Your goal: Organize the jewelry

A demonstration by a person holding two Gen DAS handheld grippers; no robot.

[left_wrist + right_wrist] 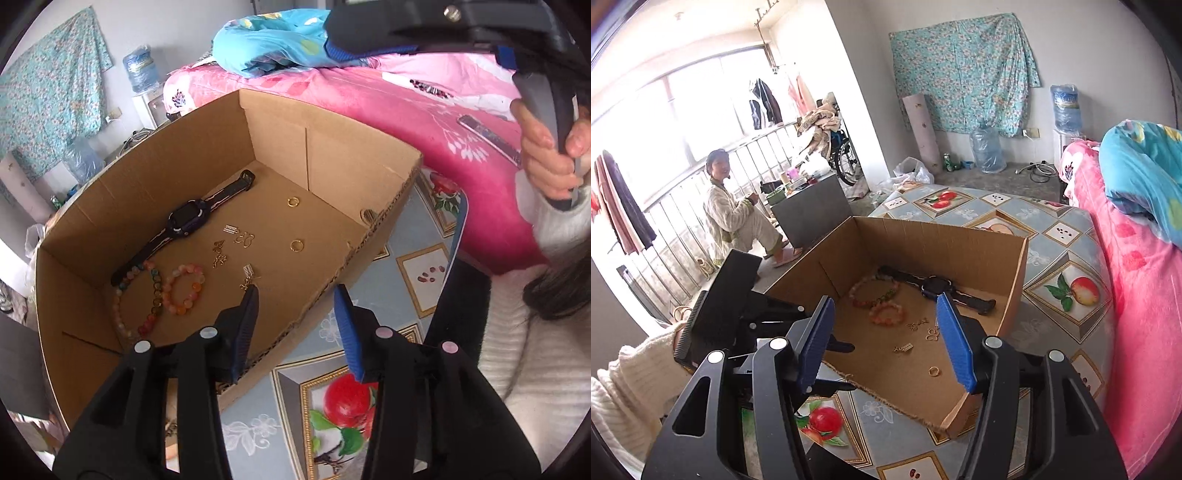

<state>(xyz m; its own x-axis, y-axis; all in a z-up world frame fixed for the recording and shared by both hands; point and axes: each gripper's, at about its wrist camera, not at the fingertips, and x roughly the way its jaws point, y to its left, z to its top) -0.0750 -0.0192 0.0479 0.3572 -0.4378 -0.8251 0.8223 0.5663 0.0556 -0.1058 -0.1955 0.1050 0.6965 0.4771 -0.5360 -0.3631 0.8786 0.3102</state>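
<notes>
An open cardboard box (207, 147) stands on the table. On its floor lie a dark wristwatch (184, 218), a multicoloured bead bracelet (147, 299), a pink-orange bead bracelet (184, 291), two gold rings (293, 201) and small gold charms (236, 240). My left gripper (296, 290) is open above the box's torn near wall, with nothing between its blue pads. In the right wrist view, the right gripper (885, 299) hangs open over the same box (942, 236), empty, with the watch (934, 286), the pink bracelet (888, 313) and a ring (934, 371) below it.
The table carries a fruit-patterned cloth (417, 273). A bed with a pink blanket (406, 107), a phone (487, 134) and a blue quilt (277, 37) borders it. A person (735, 218) sits by the railing. Water bottles (988, 149) stand at the far wall.
</notes>
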